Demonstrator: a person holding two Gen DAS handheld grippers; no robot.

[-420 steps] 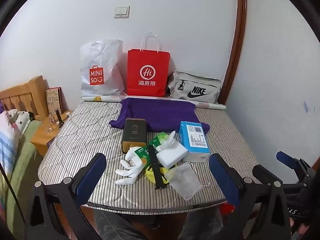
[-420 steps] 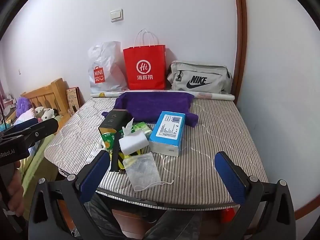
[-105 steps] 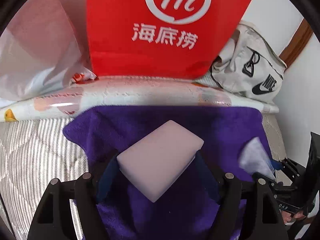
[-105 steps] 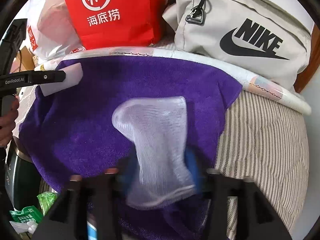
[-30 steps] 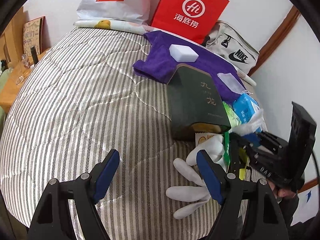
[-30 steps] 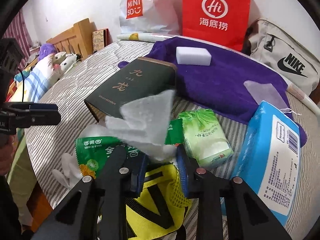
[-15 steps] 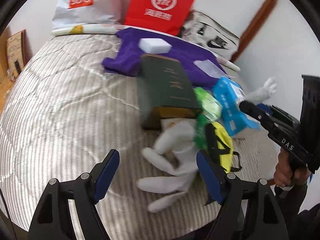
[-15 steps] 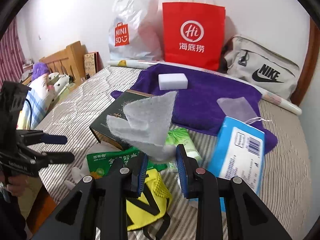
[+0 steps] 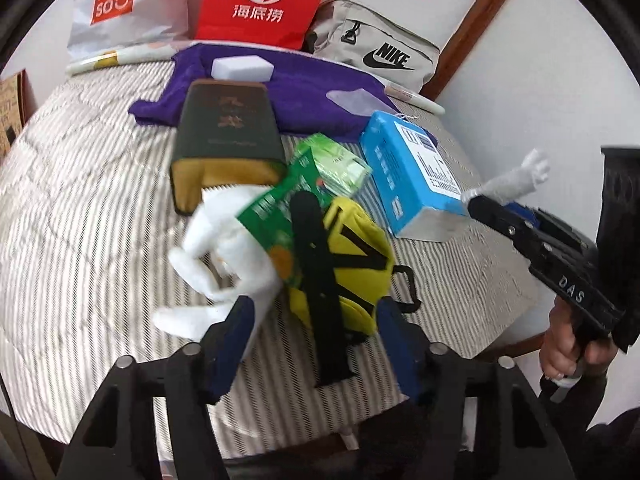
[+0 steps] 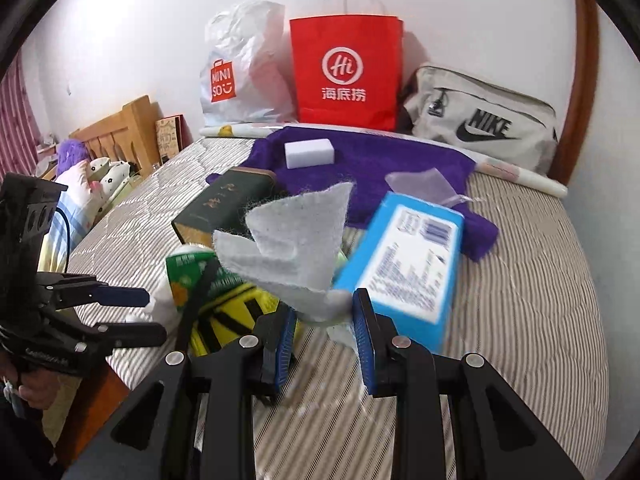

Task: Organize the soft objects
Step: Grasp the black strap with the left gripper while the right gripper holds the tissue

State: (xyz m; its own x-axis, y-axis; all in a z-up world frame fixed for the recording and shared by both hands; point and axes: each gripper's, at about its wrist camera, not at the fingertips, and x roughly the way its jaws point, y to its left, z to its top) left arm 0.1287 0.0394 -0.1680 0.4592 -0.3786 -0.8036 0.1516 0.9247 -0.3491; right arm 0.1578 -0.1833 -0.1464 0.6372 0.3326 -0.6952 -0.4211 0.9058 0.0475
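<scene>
A purple towel (image 9: pixel 312 96) lies at the back of the bed with a white sponge block (image 9: pixel 242 68) and a white mesh mask (image 9: pixel 352 100) on it. My right gripper (image 10: pixel 324 336) is shut on a white cloth wipe (image 10: pixel 292 248) and holds it above the pile; it also shows in the left wrist view (image 9: pixel 512 182). My left gripper (image 9: pixel 316 336) is open, low over the pile, straddling a yellow-and-black mesh pouch (image 9: pixel 352 256) with a black strap (image 9: pixel 320 292). A white glove (image 9: pixel 224 256) lies by its left finger.
A dark green box (image 9: pixel 228 136), a blue box (image 9: pixel 412 176), a green tissue pack (image 9: pixel 340 164) and a green snack packet (image 9: pixel 276 224) lie in the pile. A red paper bag (image 10: pixel 346 72), a MINISO bag (image 10: pixel 240 72) and a Nike bag (image 10: pixel 484 128) stand against the wall.
My left gripper has swung right and closed in over the yellow pouch and glove. My right gripper has lifted the white wipe higher and drawn back from the pile.
</scene>
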